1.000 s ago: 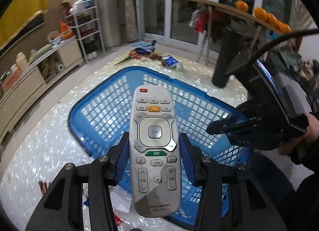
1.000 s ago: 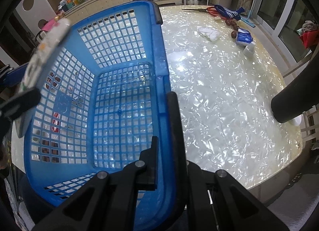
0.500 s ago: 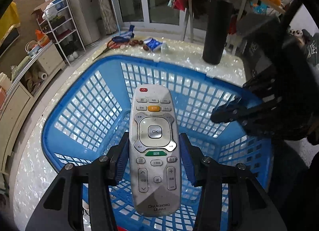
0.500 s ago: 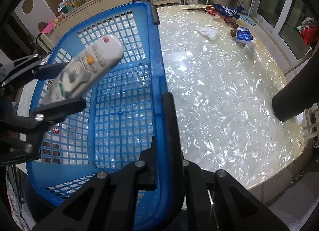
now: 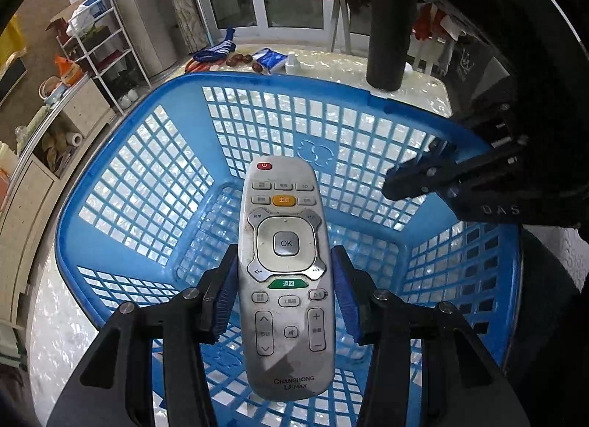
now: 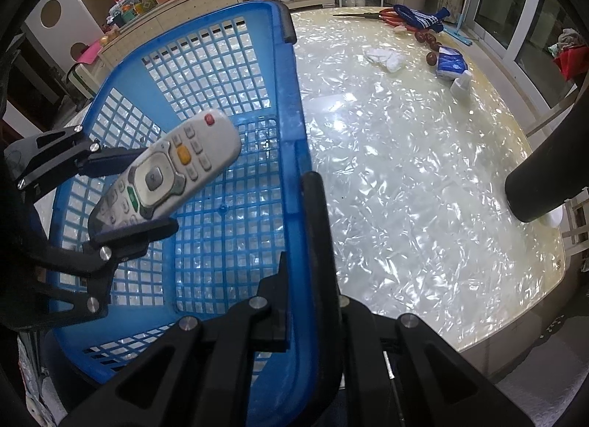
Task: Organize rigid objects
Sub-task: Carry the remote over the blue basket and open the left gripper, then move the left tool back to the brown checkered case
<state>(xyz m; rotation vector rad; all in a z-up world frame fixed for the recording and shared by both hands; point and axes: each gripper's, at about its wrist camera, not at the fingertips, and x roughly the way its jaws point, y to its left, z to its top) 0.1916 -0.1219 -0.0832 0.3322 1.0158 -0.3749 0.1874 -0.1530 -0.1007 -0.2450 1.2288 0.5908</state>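
Left wrist: your left gripper (image 5: 285, 294) clamps remote (image 5: 285, 272) lengthwise, power-button end pointing into basket (image 5: 110, 154) | your right gripper (image 6: 294, 243) pinches basket rim

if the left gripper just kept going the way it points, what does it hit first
Probably the mesh floor of the blue basket. The left gripper, shut on the remote, points down into the empty basket, so the remote's tip would likely touch first. Depth is unclear.

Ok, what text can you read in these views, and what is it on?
"OK": centre button of the remote.
"CHANGHONG U MAX": remote's bottom end.
"返回": its green button.
"主页": its orange button.
"3D", "0-9": small grey buttons.
"DAS", roughly: right gripper body.
Other button labels: too small to read.
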